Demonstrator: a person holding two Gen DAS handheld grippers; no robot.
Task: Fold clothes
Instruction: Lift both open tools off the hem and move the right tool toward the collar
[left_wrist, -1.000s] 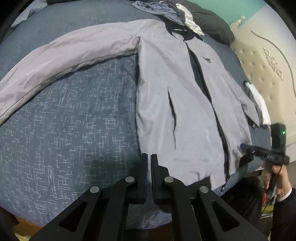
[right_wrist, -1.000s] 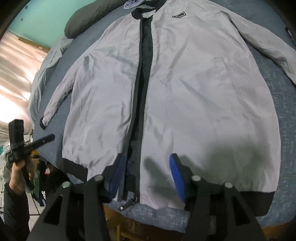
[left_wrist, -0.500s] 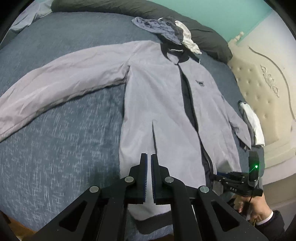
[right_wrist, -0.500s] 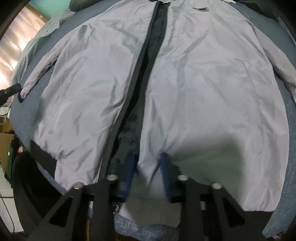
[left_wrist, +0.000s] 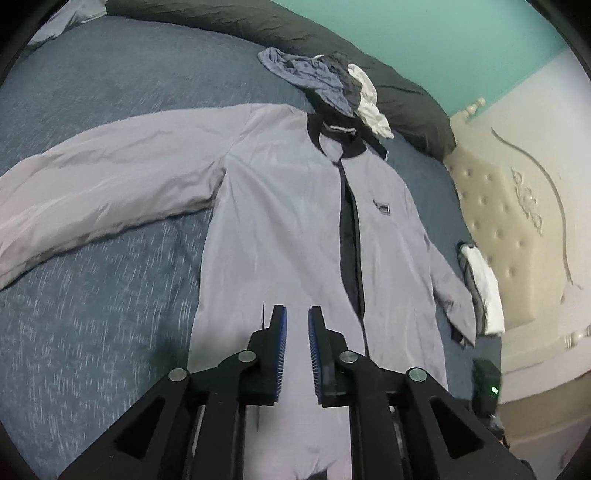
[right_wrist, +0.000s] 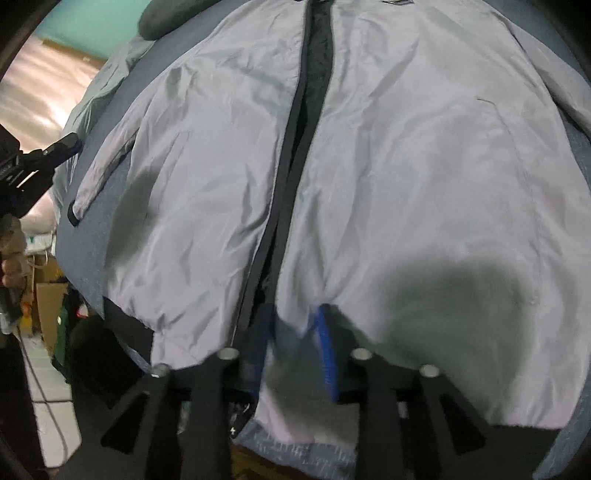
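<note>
1. A pale grey zip jacket (left_wrist: 295, 229) lies face up and spread flat on a blue bed (left_wrist: 110, 302), its front open along a dark zipper strip. Every place below is given relative to this jacket.
2. Beyond its collar sits a heap of crumpled clothes (left_wrist: 325, 81) against a long dark pillow (left_wrist: 406, 96). One sleeve stretches straight out sideways across the bed; the other lies close along the jacket's far side, near a rolled white and grey garment (left_wrist: 484, 291).
3. My left gripper (left_wrist: 295, 350) hovers above the lower front panel on the outstretched-sleeve side. Its jaws are released, a narrow gap between them, grasping nothing.
4. My right gripper (right_wrist: 295, 354) is at the bottom hem beside the zipper. Its jaws are clenched on a pinch of the hem fabric, which bunches up between the blue pads.
5. Risks as I judge them: the shiny fabric looks slippery, so a thin pinch could slide out when pulled. With the zipper open, lifting one panel alone may drag the two fronts apart and skew any fold. The long outstretched sleeve could trail and wrinkle underneath.
</note>
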